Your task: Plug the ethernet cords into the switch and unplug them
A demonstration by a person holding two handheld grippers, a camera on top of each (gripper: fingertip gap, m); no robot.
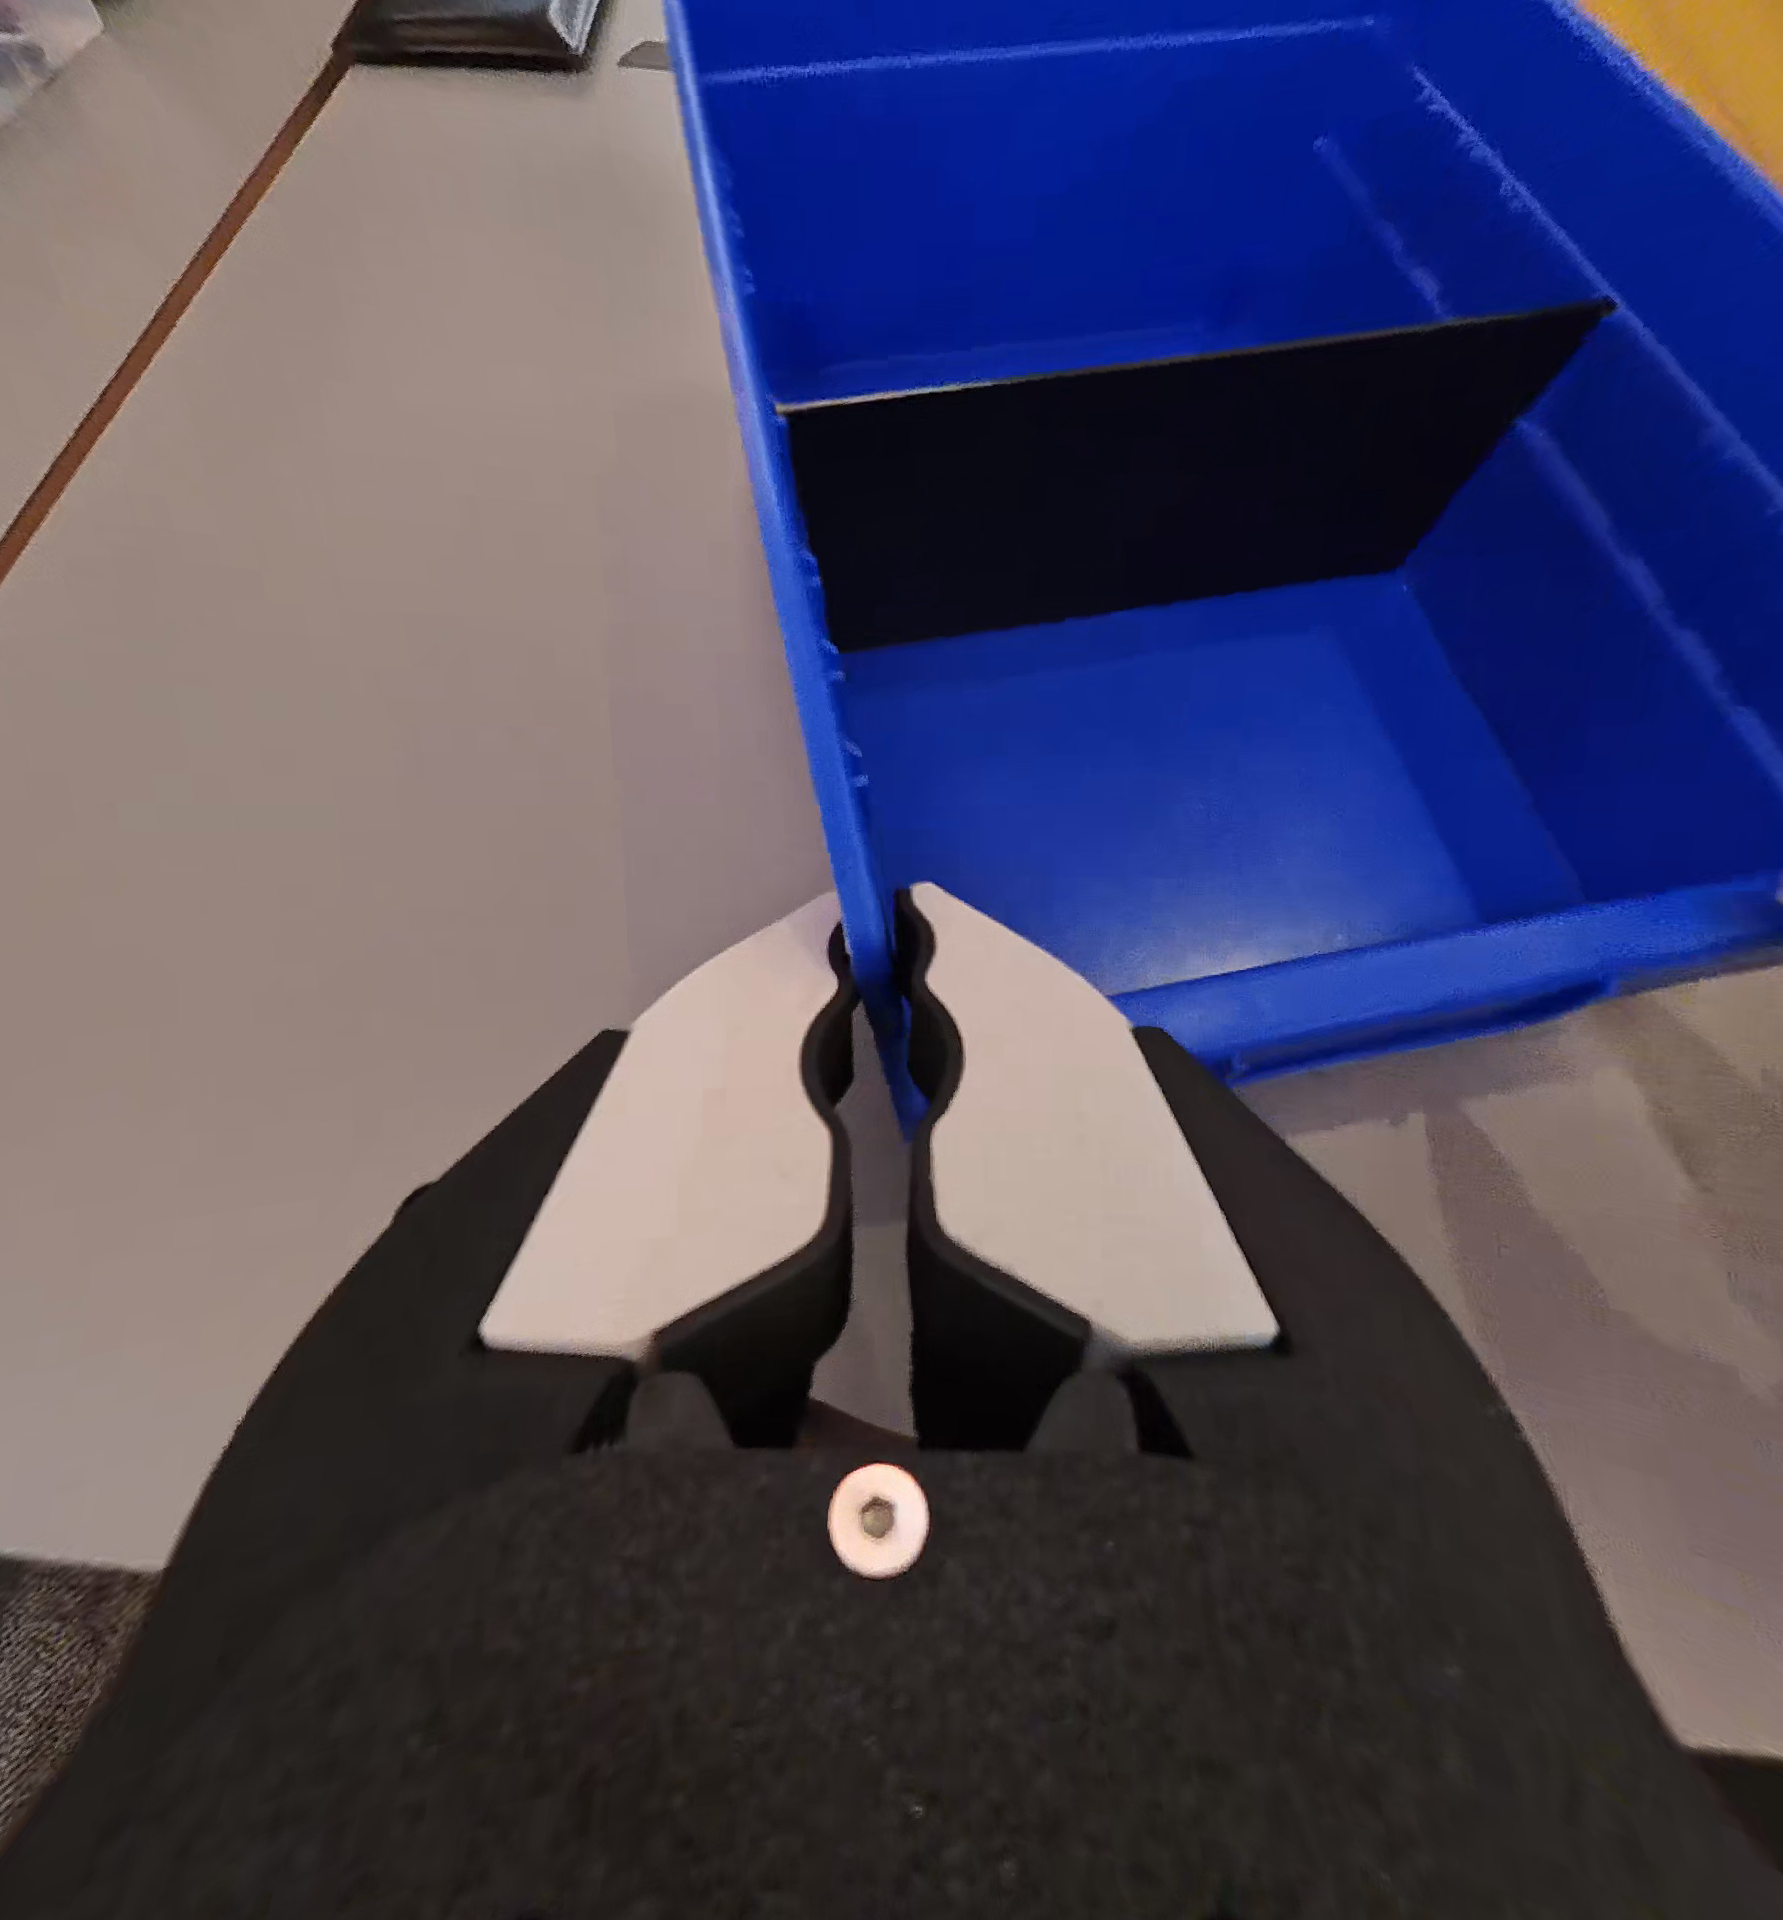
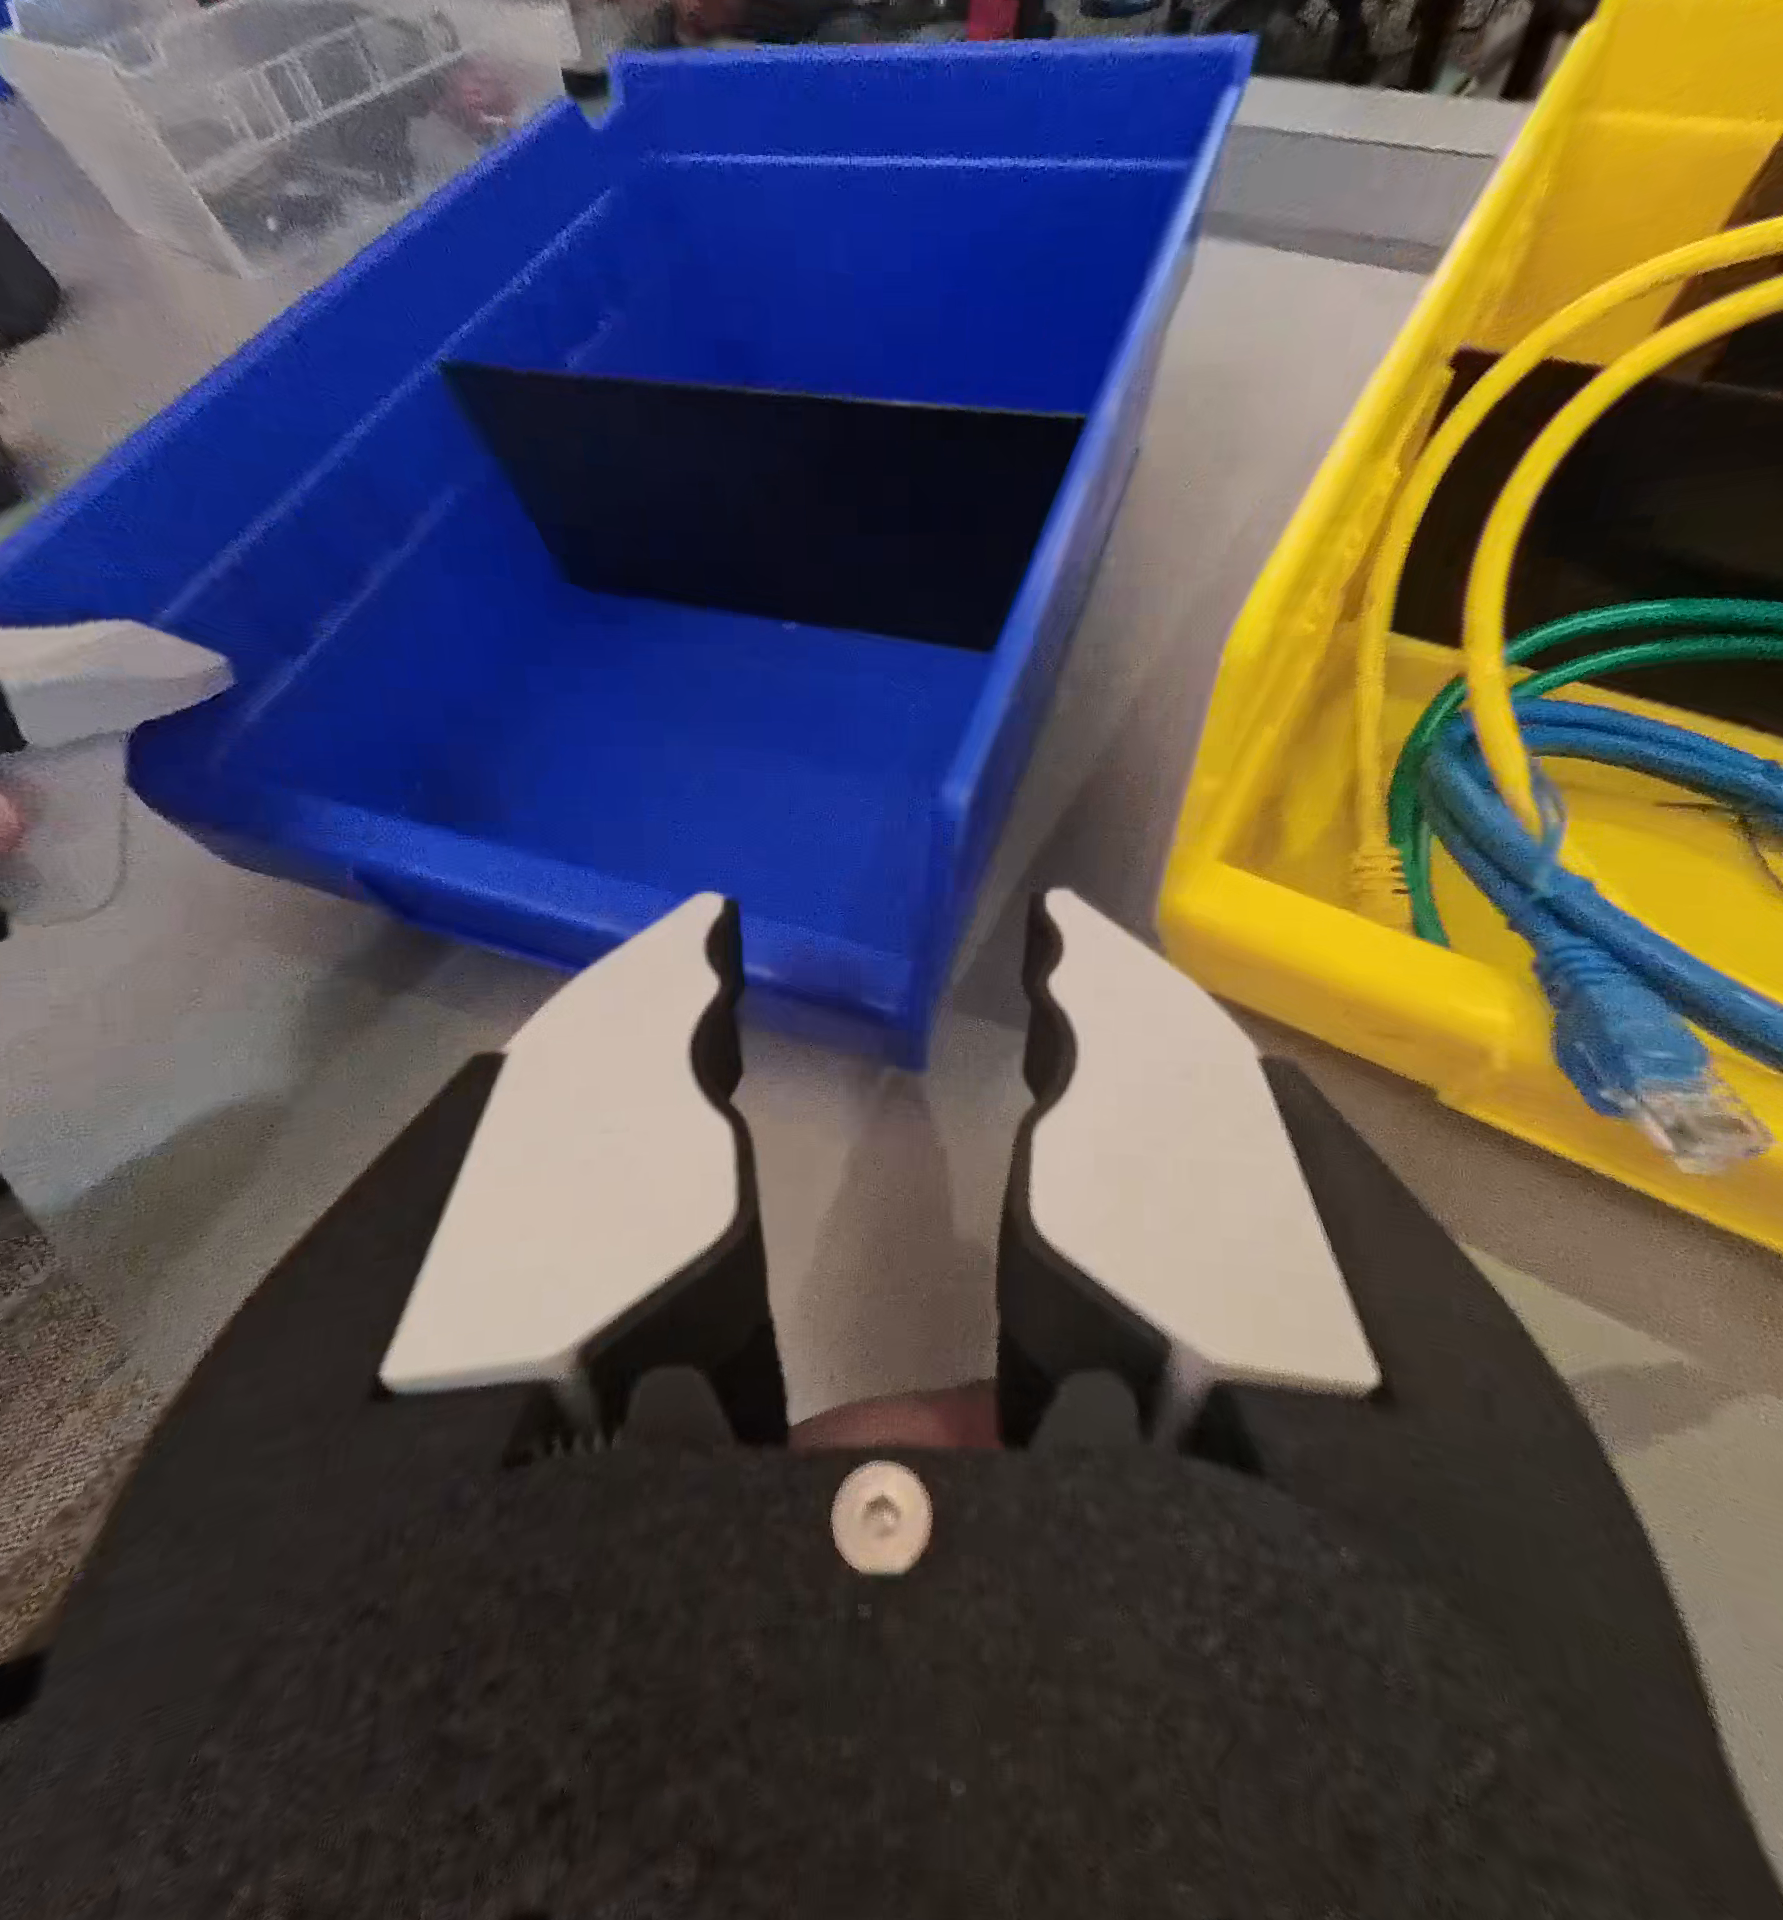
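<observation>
The left hand-held gripper point(image 1: 874, 914) is pinched onto the near left corner of the blue bin point(image 1: 1219, 748), its jaws nearly together with the bin's side wall between the fingertips. The bin sits on the grey desk point(image 1: 367, 727) and a black divider point(image 1: 1105, 488) splits it into two compartments; nothing lies in either.

The right hand-held gripper point(image 2: 882, 914) hovers just in front of the same bin point(image 2: 596, 748), jaws wide apart and holding nothing. At the left edge of this view the left hand-held gripper point(image 2: 87, 670) shows at the bin's corner.

Beside the blue bin, on its right, stands a yellow bin point(image 2: 1313, 914) holding the ethernet cords: a yellow cord point(image 2: 1489, 582), a green cord point(image 2: 1417, 769) and a blue cord point(image 2: 1552, 904) coiled together (the blue one's clear plug point(image 2: 1697, 1127) hangs over the front rim). The switch cannot be made out in either view.
</observation>
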